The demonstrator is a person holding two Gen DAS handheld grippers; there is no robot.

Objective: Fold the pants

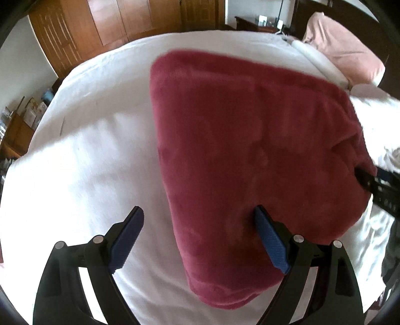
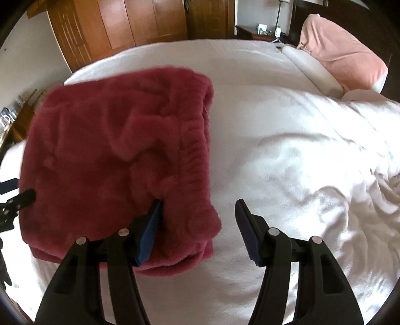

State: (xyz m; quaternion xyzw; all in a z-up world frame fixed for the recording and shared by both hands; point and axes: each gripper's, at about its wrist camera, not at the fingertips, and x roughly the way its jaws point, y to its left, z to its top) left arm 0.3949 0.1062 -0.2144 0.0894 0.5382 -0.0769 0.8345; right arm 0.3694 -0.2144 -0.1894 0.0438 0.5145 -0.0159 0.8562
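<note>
Jaws on both grippers stand spread wide, nothing clamped between them. On the left gripper [image 1: 198,222] the blue pads are well apart, and the near left edge of the red pants [image 1: 250,150] runs through the gap: the right pad rests over the fleece while the left pad hangs above the bare white bed cover [image 1: 87,150]. On the right gripper [image 2: 198,212] the arrangement is mirrored: its left pad sits on or just above the pants [image 2: 120,162], near the gathered waistband, and its right pad is over the bed cover [image 2: 287,150] beyond the pants' right edge.

The pants lie folded into a thick, roughly rectangular bundle on the bed, layered edges showing along the near side in the right wrist view. Relative to the pants, the right gripper shows in the left wrist view as a black perforated finger [image 1: 375,187] at their right edge, and the left gripper appears in the right wrist view as a dark tip [image 2: 17,200] at their left edge. Whether either tip touches the fleece cannot be told.

Beyond the pants, at the head of the bed, leans a pink pillow [image 2: 342,57]; a wooden wardrobe [image 1: 105,22] stands behind.
</note>
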